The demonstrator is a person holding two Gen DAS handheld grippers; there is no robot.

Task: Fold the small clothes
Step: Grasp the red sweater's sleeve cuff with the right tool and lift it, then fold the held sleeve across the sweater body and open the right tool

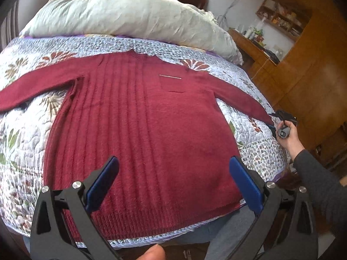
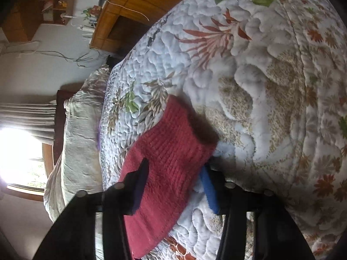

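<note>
Sweater: A maroon knit sweater point(image 1: 138, 130) lay flat, front up, on the floral quilt point(image 1: 26, 147), collar far, hem near, sleeves spread left and right.
Left gripper: The left gripper point(image 1: 173, 184) hovered with its jaws spread wide above the hem, holding nothing.
Right gripper: The right gripper point(image 2: 175, 186) straddled the right sleeve cuff point(image 2: 173, 138), jaws apart either side, not yet clamped.
Key relation: The sleeve ran lengthwise from cuff toward the body, leftward; the right hand point(image 1: 287, 138) was nearer, so a fold inward looked likeliest.

A red sweater point(image 1: 143, 130) lies flat on the quilted bed point(image 1: 28, 134).
</note>
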